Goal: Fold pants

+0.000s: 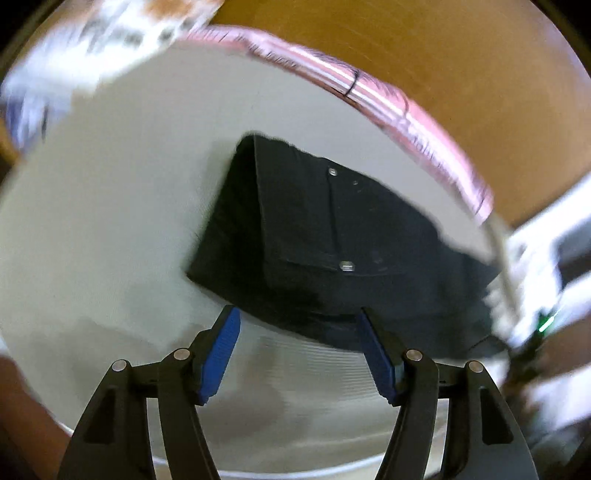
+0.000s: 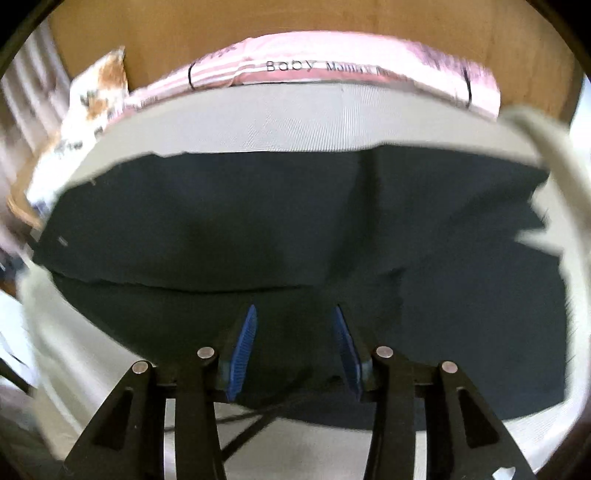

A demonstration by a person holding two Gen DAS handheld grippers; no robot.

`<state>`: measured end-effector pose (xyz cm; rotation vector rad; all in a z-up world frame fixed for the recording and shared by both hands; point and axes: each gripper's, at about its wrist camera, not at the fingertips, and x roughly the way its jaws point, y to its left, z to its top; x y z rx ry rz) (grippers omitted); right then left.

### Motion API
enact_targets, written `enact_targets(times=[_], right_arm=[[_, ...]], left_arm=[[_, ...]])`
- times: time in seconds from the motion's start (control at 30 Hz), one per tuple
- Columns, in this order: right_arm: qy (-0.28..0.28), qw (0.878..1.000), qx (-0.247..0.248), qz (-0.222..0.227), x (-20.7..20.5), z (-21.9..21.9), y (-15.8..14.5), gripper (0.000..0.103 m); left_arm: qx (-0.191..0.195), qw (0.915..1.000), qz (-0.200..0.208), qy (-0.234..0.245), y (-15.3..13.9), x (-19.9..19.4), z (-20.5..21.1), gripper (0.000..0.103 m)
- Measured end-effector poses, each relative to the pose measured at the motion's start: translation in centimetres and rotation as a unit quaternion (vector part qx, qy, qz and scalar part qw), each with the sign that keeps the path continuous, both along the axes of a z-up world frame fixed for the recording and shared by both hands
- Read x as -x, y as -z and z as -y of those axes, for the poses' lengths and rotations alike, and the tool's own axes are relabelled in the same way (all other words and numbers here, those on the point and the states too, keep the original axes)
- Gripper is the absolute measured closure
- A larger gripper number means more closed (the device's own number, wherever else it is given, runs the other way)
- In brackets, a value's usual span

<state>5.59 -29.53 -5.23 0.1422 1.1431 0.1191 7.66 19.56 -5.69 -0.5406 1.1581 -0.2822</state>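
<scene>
Dark navy pants (image 1: pixel 332 240) lie folded on a white padded surface (image 1: pixel 110 221), with metal snaps showing on the top layer. My left gripper (image 1: pixel 300 328) hovers at the pants' near edge, its blue pads (image 1: pixel 225 347) spread wide and pressing on nothing. In the right wrist view the pants (image 2: pixel 258 229) fill the middle, with a fold line running across them. My right gripper (image 2: pixel 294 325) sits low over the near part of the cloth, jaws partly apart. Dark fabric shows in the gap, but the pads (image 2: pixel 243 343) do not clamp it.
A pink striped package (image 2: pixel 295 66) printed "Baby" lies along the far edge of the white surface (image 2: pixel 295 118), against a brown wooden board (image 2: pixel 258 22). A white-and-orange patterned cloth (image 2: pixel 96 88) sits at the far left. A dark cable (image 2: pixel 251 421) runs under my right gripper.
</scene>
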Motion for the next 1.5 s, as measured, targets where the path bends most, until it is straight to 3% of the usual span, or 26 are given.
enact_targets(times=[0.07,0.33,0.37,0.47,0.6,0.73,0.93,1.0,1.07,1.13,1.3,1.4,1.5], right_arm=[[0.025,0.998,-0.056,-0.008,0.3,0.8,0.3,0.062],[0.114,0.975,-0.187,-0.027,0.9,4.2,2.3,0.061],[0.132,0.970,-0.203,-0.029,0.9,4.9,2.8,0.060],[0.170,0.955,-0.241,-0.025,0.6,6.4,4.1,0.060],[0.200,0.941,-0.274,-0.021,-0.9,7.5,5.7,0.060],[0.223,0.928,-0.299,-0.003,-2.3,8.3,6.3,0.062],[0.263,0.904,-0.338,0.008,-3.3,10.8,6.6,0.088],[0.259,0.908,-0.328,0.011,-3.2,10.8,5.9,0.093],[0.245,0.925,-0.291,0.022,-3.2,9.9,4.4,0.096],[0.229,0.939,-0.254,0.037,-2.6,9.3,2.5,0.097],[0.205,0.959,-0.187,0.051,0.3,7.3,-1.1,0.098],[0.201,0.966,-0.163,0.019,2.2,6.1,-0.1,0.098],[0.210,0.965,-0.155,-0.023,3.4,5.6,2.2,0.098]], left_arm=[[0.044,0.9985,-0.020,-0.024,1.0,-0.1,0.2,0.037],[0.103,0.9858,-0.041,-0.126,3.3,-1.9,0.4,0.038],[0.102,0.9848,-0.042,-0.134,3.5,-2.1,0.4,0.041],[0.067,0.9872,-0.043,-0.139,3.6,-2.8,0.5,0.069],[0.054,0.9891,-0.035,-0.132,2.9,-3.6,0.6,0.083],[0.042,0.9905,-0.025,-0.129,2.1,-4.1,0.5,0.085],[0.013,0.9929,-0.027,-0.116,1.8,-4.8,0.1,0.085],[-0.006,0.9942,-0.027,-0.104,1.8,-5.3,0.4,0.085],[-0.030,0.9952,-0.020,-0.090,1.4,-5.8,0.8,0.086],[-0.054,0.9956,-0.003,-0.077,0.5,-6.4,1.3,0.086],[-0.113,0.9922,0.047,-0.025,-2.2,-7.4,1.7,0.086],[-0.186,0.9813,0.043,0.023,-0.9,-7.3,2.7,0.086],[-0.227,0.9724,0.024,0.049,1.4,-7.1,3.3,0.085]])
